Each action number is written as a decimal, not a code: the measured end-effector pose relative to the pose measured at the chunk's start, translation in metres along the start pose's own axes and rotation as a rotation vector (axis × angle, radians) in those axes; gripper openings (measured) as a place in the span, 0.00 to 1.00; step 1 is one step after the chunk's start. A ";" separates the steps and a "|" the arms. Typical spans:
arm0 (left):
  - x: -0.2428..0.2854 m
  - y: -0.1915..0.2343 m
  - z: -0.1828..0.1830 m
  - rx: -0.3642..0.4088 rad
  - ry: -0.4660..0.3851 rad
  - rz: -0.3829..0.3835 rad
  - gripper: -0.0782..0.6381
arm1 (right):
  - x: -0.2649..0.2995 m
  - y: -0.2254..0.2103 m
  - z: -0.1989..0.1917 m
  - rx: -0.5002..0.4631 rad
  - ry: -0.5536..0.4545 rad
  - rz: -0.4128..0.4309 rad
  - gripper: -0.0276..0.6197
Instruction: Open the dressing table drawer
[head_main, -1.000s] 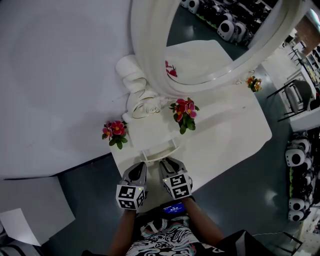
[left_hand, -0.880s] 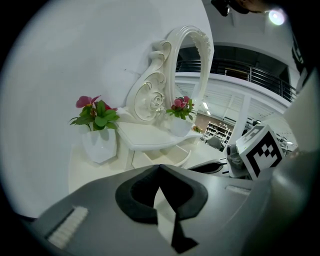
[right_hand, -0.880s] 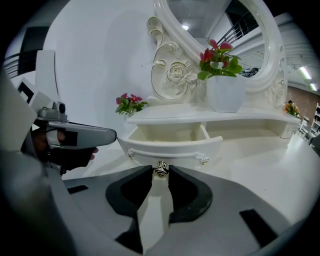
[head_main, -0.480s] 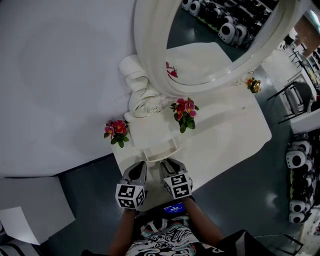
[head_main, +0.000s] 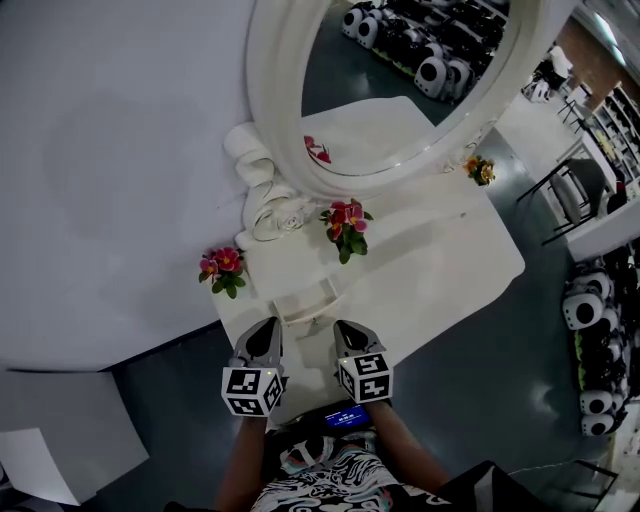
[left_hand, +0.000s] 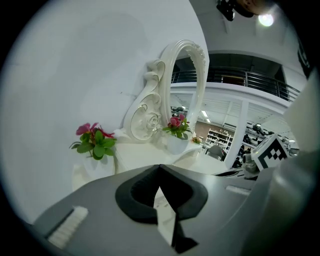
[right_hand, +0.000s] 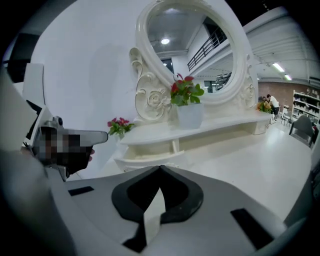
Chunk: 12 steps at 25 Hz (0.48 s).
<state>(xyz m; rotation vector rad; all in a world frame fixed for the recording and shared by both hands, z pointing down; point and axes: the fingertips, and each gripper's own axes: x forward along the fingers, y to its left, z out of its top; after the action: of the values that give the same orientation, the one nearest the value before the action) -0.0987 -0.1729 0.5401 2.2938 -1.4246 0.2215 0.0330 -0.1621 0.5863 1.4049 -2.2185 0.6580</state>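
The white dressing table (head_main: 430, 270) carries a small drawer (head_main: 305, 300) that stands pulled out under the low shelf. In the right gripper view the same drawer (right_hand: 150, 159) shows open, just beyond my right gripper (right_hand: 160, 167). Its jaws are shut with nothing between them. My left gripper (left_hand: 159, 166) is also shut and empty, pointing at the table's left end. In the head view the left gripper (head_main: 268, 328) and the right gripper (head_main: 346, 328) hang side by side just before the drawer front, apart from it.
A big oval mirror (head_main: 270, 110) in an ornate white frame stands at the table's back. Pink flowers (head_main: 222, 268) sit at the left corner, a potted bunch (head_main: 344, 222) mid-shelf, a third (head_main: 480, 168) at the far right. A white wall runs left; chairs stand right.
Both grippers have drawn back from the drawer front and lifted a little. The right one has slid to the right, so the gap between the two is wider.
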 end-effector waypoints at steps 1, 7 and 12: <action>-0.001 -0.002 0.005 0.005 -0.012 -0.002 0.11 | -0.004 0.000 0.007 0.005 -0.019 0.005 0.05; -0.008 -0.013 0.022 0.012 -0.046 -0.008 0.11 | -0.028 0.008 0.045 -0.025 -0.126 0.014 0.04; -0.013 -0.016 0.029 0.023 -0.062 -0.009 0.11 | -0.037 0.012 0.059 -0.022 -0.169 0.015 0.04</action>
<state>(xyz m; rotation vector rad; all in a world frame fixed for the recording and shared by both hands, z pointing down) -0.0930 -0.1686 0.5053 2.3442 -1.4491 0.1663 0.0304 -0.1672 0.5159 1.4832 -2.3600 0.5359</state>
